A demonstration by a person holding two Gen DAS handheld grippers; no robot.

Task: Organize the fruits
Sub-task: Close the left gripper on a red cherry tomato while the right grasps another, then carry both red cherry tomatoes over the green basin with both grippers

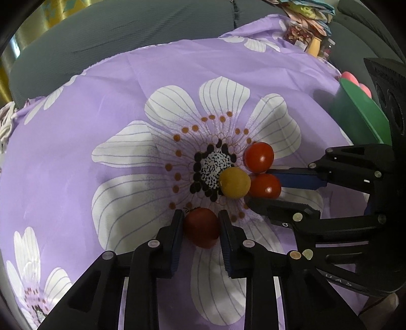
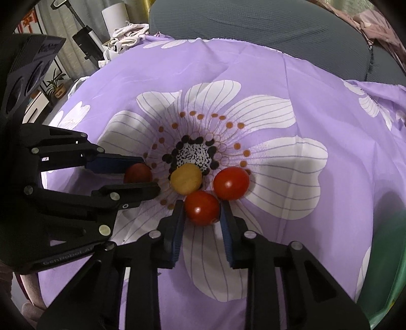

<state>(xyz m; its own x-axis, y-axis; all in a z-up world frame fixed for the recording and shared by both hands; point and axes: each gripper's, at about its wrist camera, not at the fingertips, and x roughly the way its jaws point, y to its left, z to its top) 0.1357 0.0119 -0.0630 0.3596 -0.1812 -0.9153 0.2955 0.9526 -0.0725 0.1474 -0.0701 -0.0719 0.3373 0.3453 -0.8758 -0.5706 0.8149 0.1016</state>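
Observation:
Several small fruits lie on a purple flowered cloth (image 1: 101,101). My left gripper (image 1: 201,215) is closed around a dark red fruit (image 1: 201,228); it also shows in the right wrist view (image 2: 138,174). My right gripper (image 2: 201,207) is closed around a bright red tomato (image 2: 202,208), which shows in the left wrist view (image 1: 265,186) between the right gripper's fingers (image 1: 297,179). A yellow fruit (image 1: 234,182) (image 2: 186,182) and a second red tomato (image 1: 258,157) (image 2: 231,183) rest beside them on the cloth.
A green bowl (image 1: 355,114) with pink items stands at the cloth's right side; its rim shows in the right wrist view (image 2: 385,266). A grey sofa (image 1: 127,30) lies behind. Clutter and fabrics (image 1: 304,22) sit at the far right.

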